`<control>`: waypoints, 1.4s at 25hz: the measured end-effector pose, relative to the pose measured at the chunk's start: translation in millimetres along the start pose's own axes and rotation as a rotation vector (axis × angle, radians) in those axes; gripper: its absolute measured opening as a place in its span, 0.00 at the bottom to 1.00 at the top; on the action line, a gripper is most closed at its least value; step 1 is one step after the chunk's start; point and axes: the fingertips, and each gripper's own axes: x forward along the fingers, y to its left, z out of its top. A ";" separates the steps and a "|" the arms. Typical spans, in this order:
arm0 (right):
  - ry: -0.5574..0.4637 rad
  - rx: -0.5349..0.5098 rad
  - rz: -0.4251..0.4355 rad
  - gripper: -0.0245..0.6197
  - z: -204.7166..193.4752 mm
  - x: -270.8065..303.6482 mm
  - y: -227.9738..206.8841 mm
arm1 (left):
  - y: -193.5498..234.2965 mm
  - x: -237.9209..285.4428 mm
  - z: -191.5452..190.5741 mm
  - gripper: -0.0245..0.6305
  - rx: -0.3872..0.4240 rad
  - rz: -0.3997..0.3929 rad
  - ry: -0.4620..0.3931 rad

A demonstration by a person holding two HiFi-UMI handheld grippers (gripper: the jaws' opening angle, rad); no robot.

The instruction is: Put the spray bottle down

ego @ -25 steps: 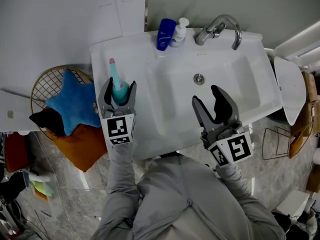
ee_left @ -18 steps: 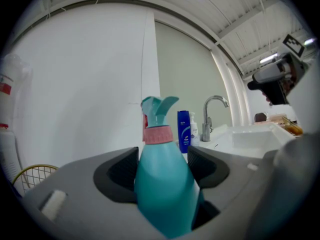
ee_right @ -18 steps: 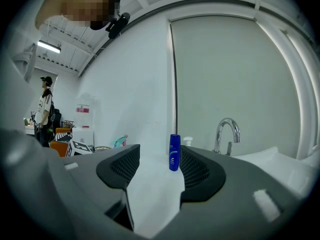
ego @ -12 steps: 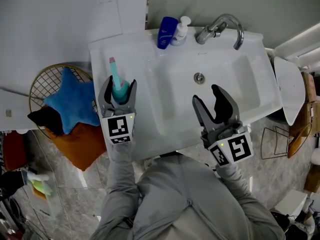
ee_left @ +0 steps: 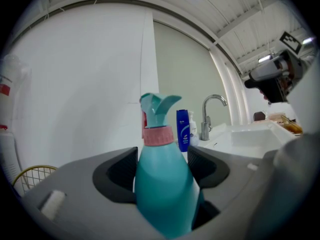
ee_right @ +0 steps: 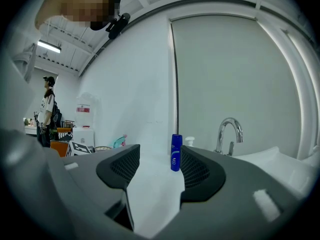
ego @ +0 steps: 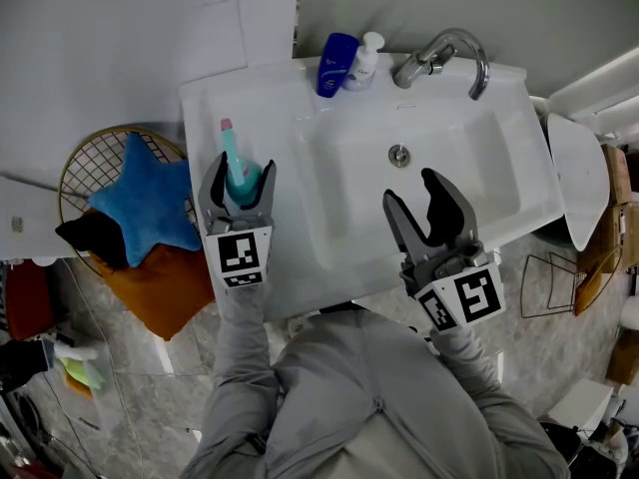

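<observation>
The bottle (ee_left: pixel 162 184) stands upright on the sink's (ego: pixel 230 103) left ledge, between the jaws of the left tool (ego: pixel 241 166), which are spread to either side of it. The right tool (ego: pixel 426 193) hovers over the basin's near edge, jaws wide apart and empty.

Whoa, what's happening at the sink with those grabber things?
A person is holding a gripper in each hand at a white sink. The left gripper has its jaws on either side of a teal spray bottle with a pink collar. The bottle stands upright on the sink's left ledge. The jaws look slightly apart from it, as if letting go. The right gripper hangs over the front of the basin, jaws open and empty.
</observation>
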 end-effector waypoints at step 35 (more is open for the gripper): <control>-0.054 0.010 -0.009 0.42 16.2 -29.8 29.7 | -9.5 -50.1 27.6 0.58 0.039 -0.030 0.005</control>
